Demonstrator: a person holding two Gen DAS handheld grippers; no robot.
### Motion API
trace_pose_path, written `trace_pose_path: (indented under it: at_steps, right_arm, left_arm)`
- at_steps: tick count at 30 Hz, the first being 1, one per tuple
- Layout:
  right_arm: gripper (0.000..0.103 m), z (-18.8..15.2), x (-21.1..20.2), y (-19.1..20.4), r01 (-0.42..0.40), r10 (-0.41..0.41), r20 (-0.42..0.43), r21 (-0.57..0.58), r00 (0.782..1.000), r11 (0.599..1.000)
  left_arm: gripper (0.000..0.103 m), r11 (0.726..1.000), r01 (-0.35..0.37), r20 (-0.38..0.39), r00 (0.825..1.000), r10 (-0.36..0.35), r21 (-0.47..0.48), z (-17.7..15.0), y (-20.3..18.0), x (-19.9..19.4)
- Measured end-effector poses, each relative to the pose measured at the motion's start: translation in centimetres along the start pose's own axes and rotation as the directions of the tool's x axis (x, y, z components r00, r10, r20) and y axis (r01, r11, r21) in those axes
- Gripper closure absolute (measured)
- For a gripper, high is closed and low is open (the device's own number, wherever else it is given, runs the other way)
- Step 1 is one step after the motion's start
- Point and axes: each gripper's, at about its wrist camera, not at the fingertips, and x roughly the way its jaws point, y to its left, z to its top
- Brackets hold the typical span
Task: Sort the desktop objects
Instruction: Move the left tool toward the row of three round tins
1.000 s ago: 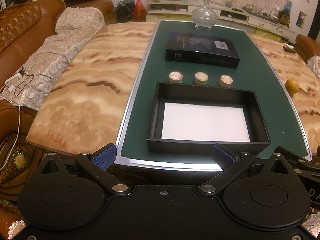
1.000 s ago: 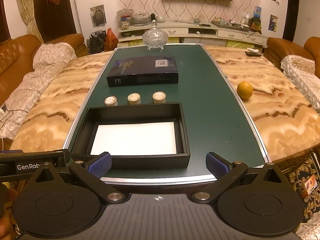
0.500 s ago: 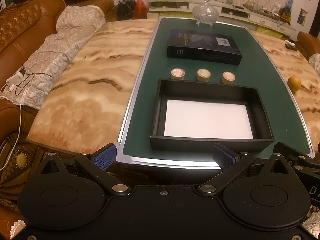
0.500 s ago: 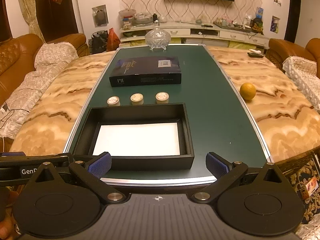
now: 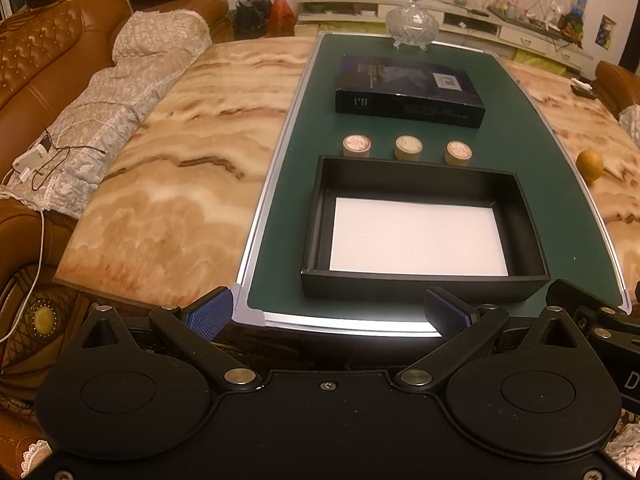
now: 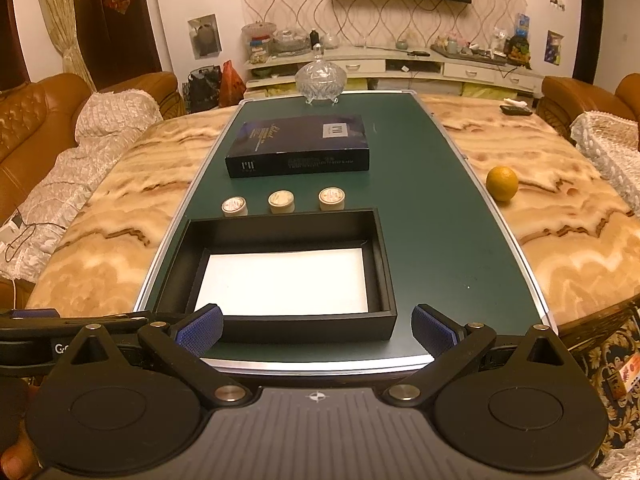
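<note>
An open black box (image 5: 424, 292) with a white liner stands on the green mat (image 5: 560, 208); it also shows in the right wrist view (image 6: 280, 330). Three small round tins sit in a row just behind it: left tin (image 5: 356, 145), middle tin (image 5: 408, 147), right tin (image 5: 457, 153), also seen as left tin (image 6: 234, 205), middle tin (image 6: 281, 201) and right tin (image 6: 332, 198). A dark blue box (image 5: 408, 90) lies farther back. My left gripper (image 5: 328, 314) and right gripper (image 6: 316, 330) are both open and empty, at the table's near edge.
A glass lidded bowl (image 6: 321, 78) stands at the mat's far end. An orange (image 6: 502, 183) lies on the marble table (image 6: 560, 220) to the right. A remote (image 6: 516, 111) lies far right. Sofas flank the table; a cloth with a cable (image 5: 52, 152) lies on the left.
Both grippers have moved forward a little toward the table, so the box and tins appear closer. Both stay open and empty.
</note>
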Motion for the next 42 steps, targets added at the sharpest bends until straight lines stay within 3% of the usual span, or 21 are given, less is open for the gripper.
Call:
trace_pose_path:
  at_steps: [15, 42]
  right_arm:
    - [0.000, -0.1, 1.0, 0.3, -0.009, 0.009, -0.040, 0.012, 0.999, 1.000]
    - [0.000, -0.2, 4.8, 0.1, 0.059, -0.057, -0.118, 0.013, 0.991, 0.998]
  left_arm:
    - [0.000, 1.000, -0.009, -0.010, 1.000, 0.009, 0.006, -0.2, 0.4, 0.6]
    - [0.000, 1.000, -0.020, -0.063, 0.998, 0.021, 0.009, 0.5, 0.6, 4.0]
